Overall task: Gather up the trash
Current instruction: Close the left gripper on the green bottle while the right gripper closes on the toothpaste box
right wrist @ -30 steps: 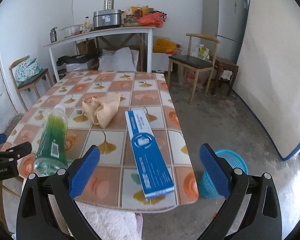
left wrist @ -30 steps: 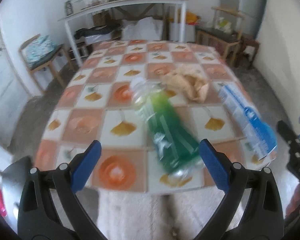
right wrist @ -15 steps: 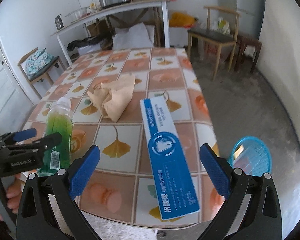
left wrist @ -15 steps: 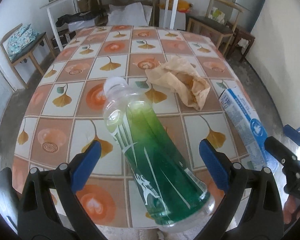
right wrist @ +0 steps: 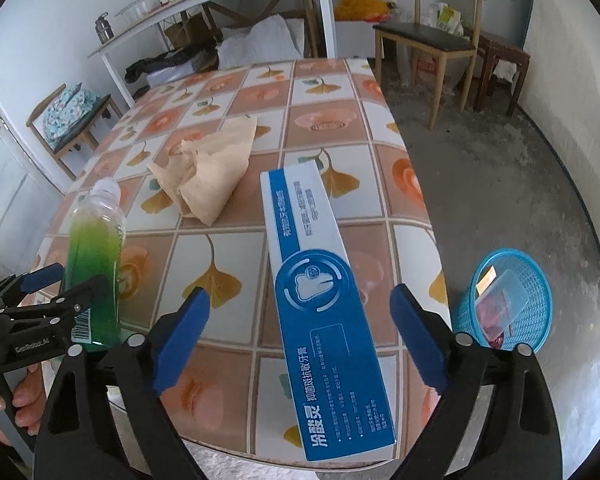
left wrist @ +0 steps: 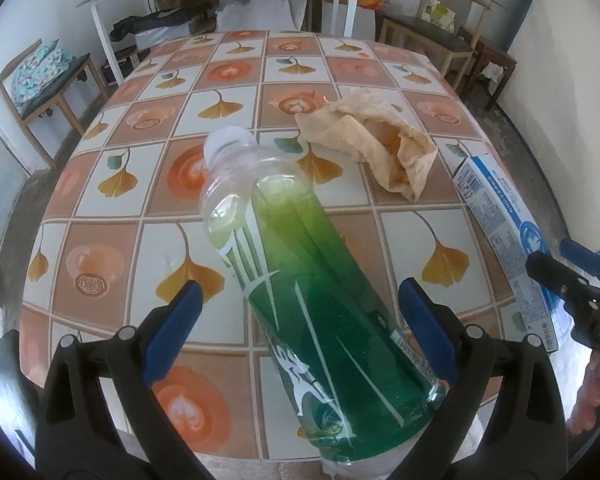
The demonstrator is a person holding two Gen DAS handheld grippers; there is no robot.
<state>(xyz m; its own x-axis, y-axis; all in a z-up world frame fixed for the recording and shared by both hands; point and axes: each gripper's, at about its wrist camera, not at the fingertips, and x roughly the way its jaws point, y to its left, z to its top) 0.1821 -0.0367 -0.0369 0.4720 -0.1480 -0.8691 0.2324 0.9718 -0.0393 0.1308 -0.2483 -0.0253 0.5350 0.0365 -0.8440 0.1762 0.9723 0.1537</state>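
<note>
Left tool (left wrist: 300,328) astride green bottle (left wrist: 312,280)

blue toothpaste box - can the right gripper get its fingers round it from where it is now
Probably yes. The right gripper is open with the blue toothpaste box lying lengthwise between its fingers, nothing on top of it, and the crumpled paper bag off to the side.

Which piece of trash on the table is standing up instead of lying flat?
The green bottle is the one standing up. The blue box and the crumpled paper bag both lie flat on the table.
</note>
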